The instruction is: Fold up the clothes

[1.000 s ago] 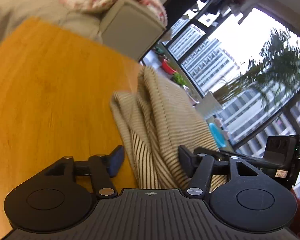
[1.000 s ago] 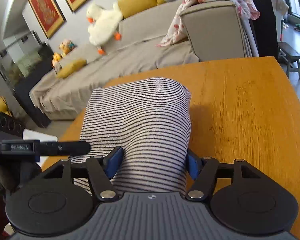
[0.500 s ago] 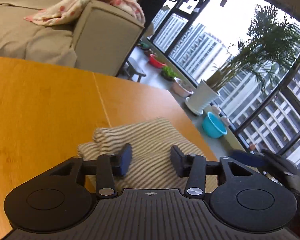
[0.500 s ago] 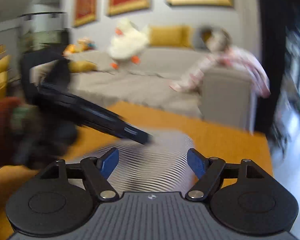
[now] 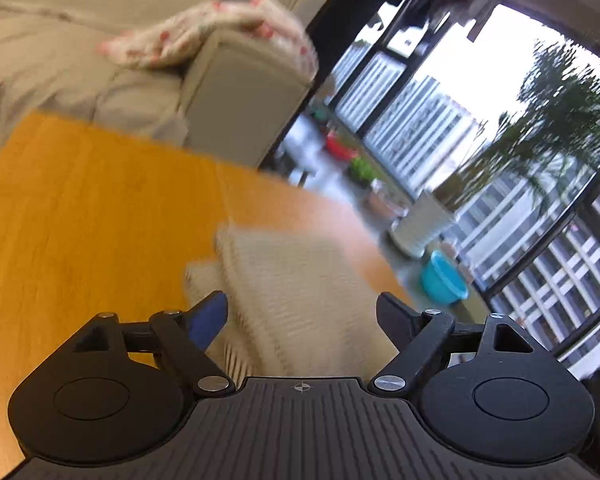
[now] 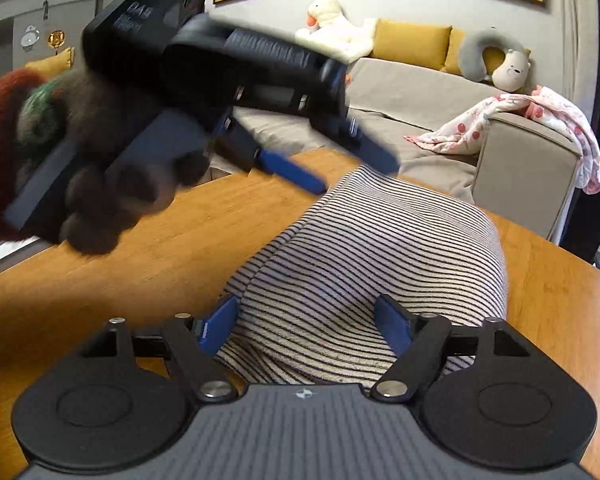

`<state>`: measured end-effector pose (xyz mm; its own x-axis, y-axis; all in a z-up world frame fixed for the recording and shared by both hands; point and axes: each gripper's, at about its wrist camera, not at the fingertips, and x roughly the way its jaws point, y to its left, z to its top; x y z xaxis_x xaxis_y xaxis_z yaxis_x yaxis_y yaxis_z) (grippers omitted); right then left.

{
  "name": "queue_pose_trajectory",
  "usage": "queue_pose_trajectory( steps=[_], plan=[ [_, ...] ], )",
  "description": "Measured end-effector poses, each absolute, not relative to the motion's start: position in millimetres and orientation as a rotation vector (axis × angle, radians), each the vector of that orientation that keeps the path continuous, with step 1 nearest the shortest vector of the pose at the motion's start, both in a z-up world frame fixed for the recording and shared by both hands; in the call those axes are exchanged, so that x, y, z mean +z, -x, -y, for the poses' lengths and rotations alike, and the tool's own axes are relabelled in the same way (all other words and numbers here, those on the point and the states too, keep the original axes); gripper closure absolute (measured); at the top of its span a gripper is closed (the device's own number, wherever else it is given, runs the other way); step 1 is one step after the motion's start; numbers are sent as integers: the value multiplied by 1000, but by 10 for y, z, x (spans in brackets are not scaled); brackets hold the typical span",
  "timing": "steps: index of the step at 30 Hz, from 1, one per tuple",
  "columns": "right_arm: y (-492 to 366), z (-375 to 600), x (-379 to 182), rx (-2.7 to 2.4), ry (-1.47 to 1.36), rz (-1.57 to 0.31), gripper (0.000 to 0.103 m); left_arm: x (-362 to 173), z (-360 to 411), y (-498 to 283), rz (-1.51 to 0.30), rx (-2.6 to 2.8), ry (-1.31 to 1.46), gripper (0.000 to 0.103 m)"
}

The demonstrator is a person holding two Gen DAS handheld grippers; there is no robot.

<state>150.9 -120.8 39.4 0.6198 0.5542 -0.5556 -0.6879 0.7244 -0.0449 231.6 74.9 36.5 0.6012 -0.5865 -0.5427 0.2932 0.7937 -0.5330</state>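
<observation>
A folded striped garment, cream with dark stripes, (image 6: 372,248) lies on the wooden table (image 6: 160,248). My right gripper (image 6: 306,320) is open, its blue pads either side of the garment's near end. My left gripper (image 5: 302,314) is open above the same garment (image 5: 296,276), which looks blurred in the left wrist view. In the right wrist view the left gripper (image 6: 354,166) hangs over the garment's far end, jaws apart, held by a gloved hand (image 6: 100,184).
A grey sofa (image 6: 440,92) with a floral blanket (image 6: 540,120), yellow cushions and plush toys stands behind the table. In the left wrist view, windows, a potted plant (image 5: 424,224) and a blue basin (image 5: 444,284) lie beyond the table's right edge (image 5: 364,236).
My left gripper opened wider and lifted back from the garment. My right gripper stayed open over the near end. The garment now lies folded flat instead of held up.
</observation>
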Motion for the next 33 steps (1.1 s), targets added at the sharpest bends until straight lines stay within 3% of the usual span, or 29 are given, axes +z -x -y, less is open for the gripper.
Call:
queue_pose_trajectory(
  steps=[2, 6, 13, 18, 19, 22, 25, 28, 31, 33],
  plan=[
    [-1547, 1338, 490, 764, 203, -572, 22, 302, -741, -2298, -785, -527, 404, 25],
    [-1694, 1800, 715, 830, -18, -643, 10, 176, -725, -2263, -816, -527, 381, 24],
    [-2350, 2423, 576, 614, -363, -734, 10, 107, -704, -2226, -823, -530, 348, 26],
    [-2791, 2285, 196, 594, -488, -856, 17, 92, -700, -2204, -819, -533, 340, 26],
    [-2819, 2237, 193, 610, -506, -855, 28, 89, -699, -2200, -819, -533, 338, 26],
    [-2561, 1999, 446, 665, -330, -704, 39, 80, -713, -2158, -813, -537, 334, 25],
    [-2367, 1861, 637, 694, -140, -622, 39, 48, -762, -2127, -812, -544, 340, 19],
    [-2378, 1931, 602, 647, -106, -694, 36, 21, -767, -2110, -811, -545, 336, 19],
    [-2450, 2131, 473, 612, -229, -780, 22, 21, -719, -2109, -810, -542, 326, 18],
    [-2440, 2248, 404, 609, -301, -806, 22, 13, -700, -2119, -811, -543, 318, 18]
  ],
)
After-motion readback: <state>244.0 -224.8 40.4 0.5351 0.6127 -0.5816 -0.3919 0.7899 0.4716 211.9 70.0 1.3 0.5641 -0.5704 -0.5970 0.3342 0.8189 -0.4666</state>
